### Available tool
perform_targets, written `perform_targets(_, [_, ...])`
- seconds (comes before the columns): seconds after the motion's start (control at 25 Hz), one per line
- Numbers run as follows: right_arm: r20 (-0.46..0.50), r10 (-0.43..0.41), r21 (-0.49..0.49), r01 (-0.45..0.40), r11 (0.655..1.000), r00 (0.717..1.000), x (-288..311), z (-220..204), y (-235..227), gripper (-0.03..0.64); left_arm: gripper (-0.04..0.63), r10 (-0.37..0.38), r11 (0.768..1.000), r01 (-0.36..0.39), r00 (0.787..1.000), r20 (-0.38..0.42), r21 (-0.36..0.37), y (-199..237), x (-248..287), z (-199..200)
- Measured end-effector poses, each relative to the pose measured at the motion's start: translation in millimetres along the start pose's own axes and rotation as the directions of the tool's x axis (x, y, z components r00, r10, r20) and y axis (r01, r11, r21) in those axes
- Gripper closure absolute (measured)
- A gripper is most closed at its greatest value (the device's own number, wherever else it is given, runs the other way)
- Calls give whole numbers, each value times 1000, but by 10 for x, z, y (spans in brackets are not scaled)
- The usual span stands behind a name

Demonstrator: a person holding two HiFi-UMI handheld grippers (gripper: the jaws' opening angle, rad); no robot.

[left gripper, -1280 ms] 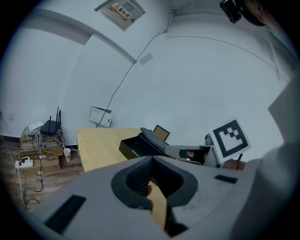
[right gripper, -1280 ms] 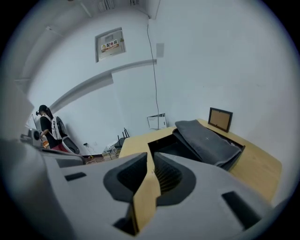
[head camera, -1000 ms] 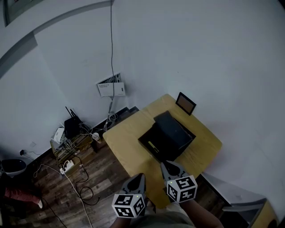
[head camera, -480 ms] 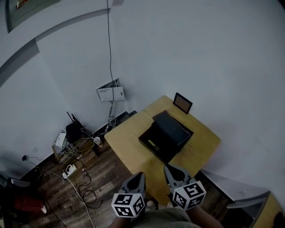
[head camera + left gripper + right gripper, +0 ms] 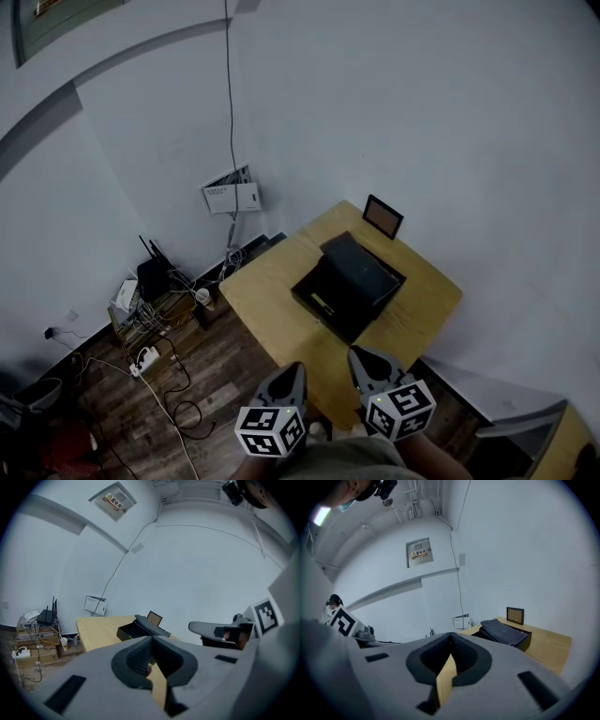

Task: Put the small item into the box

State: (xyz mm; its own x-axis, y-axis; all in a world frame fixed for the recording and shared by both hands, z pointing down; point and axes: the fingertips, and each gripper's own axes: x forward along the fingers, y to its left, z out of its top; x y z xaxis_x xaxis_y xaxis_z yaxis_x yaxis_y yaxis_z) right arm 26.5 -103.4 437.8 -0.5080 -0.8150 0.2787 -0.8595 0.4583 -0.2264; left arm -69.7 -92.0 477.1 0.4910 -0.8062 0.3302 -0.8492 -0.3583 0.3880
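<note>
An open black box (image 5: 349, 285) sits on the wooden table (image 5: 272, 309), with its dark lid leaning at the far side. A thin yellowish strip (image 5: 322, 304) shows inside the box; what it is I cannot tell. In the head view, both grippers hang at the bottom, short of the table's near corner. My left gripper (image 5: 294, 371) is shut, its jaws meeting at the tips with nothing between them (image 5: 151, 638). My right gripper (image 5: 361, 354) is shut too and holds nothing (image 5: 451, 634). The box (image 5: 137, 630) lies well ahead of both.
A small picture frame (image 5: 382, 217) stands at the table's far edge against the wall. On the floor to the left lie cables, a power strip (image 5: 142, 357) and a router (image 5: 151, 275). A wall-mounted panel (image 5: 231, 195) hangs behind the table.
My right gripper has drifted a little down and to the right. The head view shifted slightly. The left gripper has hardly moved.
</note>
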Motion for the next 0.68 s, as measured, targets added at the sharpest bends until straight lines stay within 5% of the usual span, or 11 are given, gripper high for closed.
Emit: perform_targets(0.68, [-18,16,14,-15,1000,1000,34,-54,-34,617,592,-3,1000,3,1000,-9,-9,4,54,-40])
